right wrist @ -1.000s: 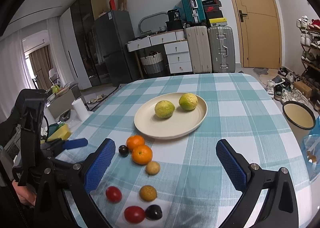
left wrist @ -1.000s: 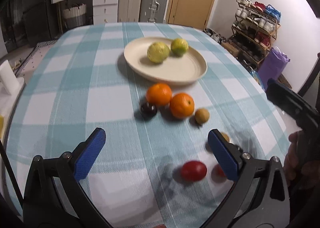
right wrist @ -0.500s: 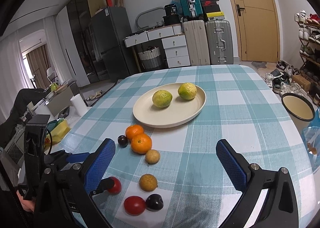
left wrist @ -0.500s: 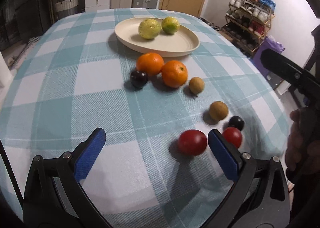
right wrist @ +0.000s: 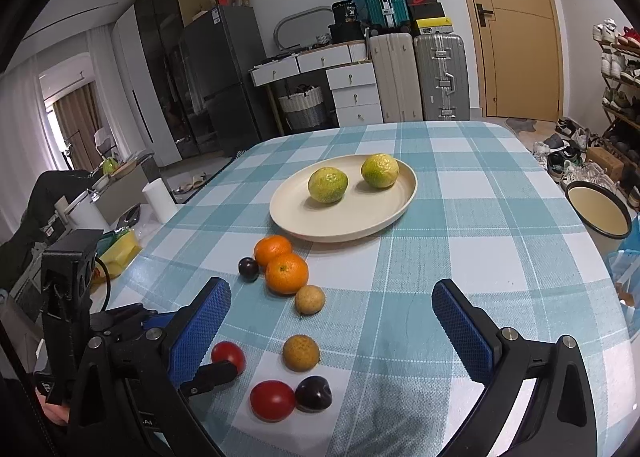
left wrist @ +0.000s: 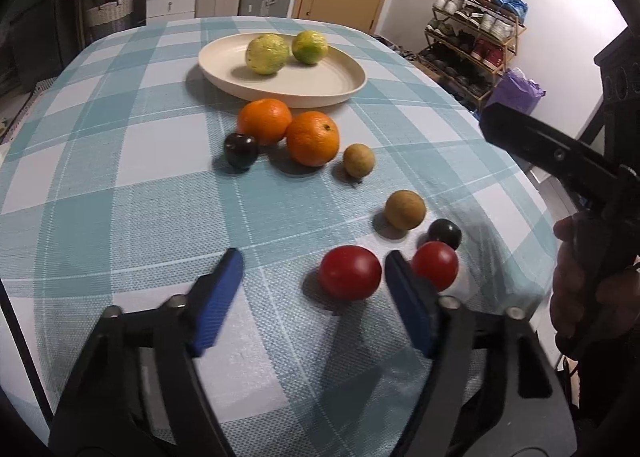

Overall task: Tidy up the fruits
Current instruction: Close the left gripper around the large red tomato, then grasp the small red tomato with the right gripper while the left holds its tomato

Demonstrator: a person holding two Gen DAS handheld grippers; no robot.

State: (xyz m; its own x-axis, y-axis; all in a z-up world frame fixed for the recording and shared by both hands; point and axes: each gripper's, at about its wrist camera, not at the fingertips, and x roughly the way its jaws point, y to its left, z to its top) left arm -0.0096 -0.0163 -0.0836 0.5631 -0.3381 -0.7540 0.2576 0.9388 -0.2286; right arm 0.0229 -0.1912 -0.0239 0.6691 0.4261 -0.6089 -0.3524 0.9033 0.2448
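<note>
Checked tablecloth (left wrist: 120,185), left gripper (left wrist: 312,281) open around red tomato (left wrist: 350,272)

Woven checked tablecloth (left wrist: 120,193), glossy tomato (left wrist: 349,272), matt cream plate (left wrist: 340,83), ribbed blue pads (right wrist: 460,327).

A table (right wrist: 500,225) covered in teal checked cloth is being occupied by a cream plate (right wrist: 344,227). In front of the plate, two oranges (right wrist: 282,263), two dark plums (right wrist: 248,268), two brown fruits (right wrist: 304,327) and two tomatoes (right wrist: 273,400) are being carried directly.
</note>
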